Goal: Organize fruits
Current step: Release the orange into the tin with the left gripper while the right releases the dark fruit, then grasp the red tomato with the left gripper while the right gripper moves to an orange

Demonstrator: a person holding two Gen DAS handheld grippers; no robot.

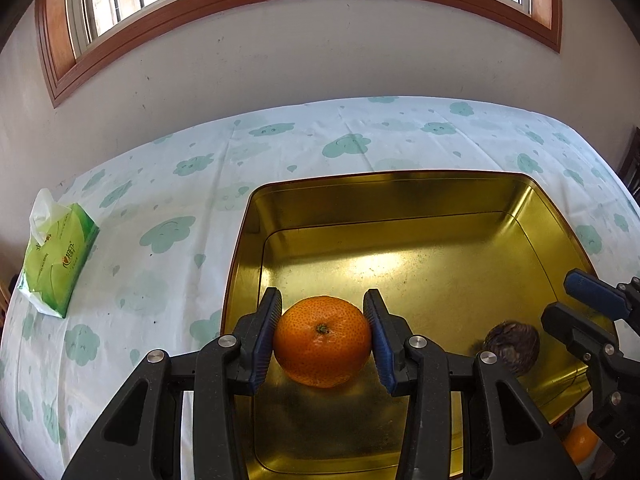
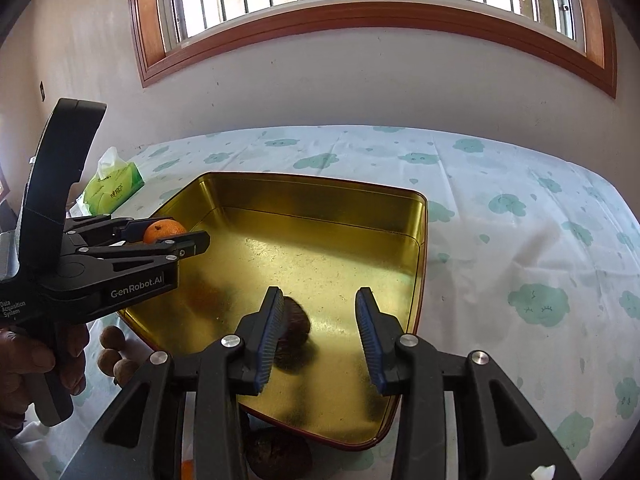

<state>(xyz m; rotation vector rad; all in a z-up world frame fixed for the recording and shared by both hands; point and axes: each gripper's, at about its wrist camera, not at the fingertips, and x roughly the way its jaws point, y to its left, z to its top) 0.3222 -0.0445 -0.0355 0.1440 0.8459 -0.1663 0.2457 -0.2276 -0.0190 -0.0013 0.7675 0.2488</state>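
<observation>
- Two grippers work over one gold tin tray (image 1: 400,200); it stands on the cloud-print tablecloth (image 1: 160,200) and, by judgement, serves as the collecting point for the fruit.
- Left gripper (image 1: 323,336): jaws part-closed, both blue pads touching the orange mandarin (image 1: 322,342) at its widest girth; fruit held inside the tray at its near left side, close above or on the floor; contact with the floor cannot be told.
- Mandarin attitude: stem end faces the camera, tilted up; stem axis, the short one, runs roughly along the fingers; wide axis spans pad to pad, which likely keeps it from rolling out.
- Right gripper (image 2: 318,336): jaws apart, nothing clamped; dark brown fruit (image 2: 294,330) lies on the tray floor, just beside the left pad, partly hidden; its long axis cannot be told.
- Off-tray items: small brown fruits (image 2: 110,350) near the tray corner; green tissue pack (image 1: 60,258) well apart.
</observation>
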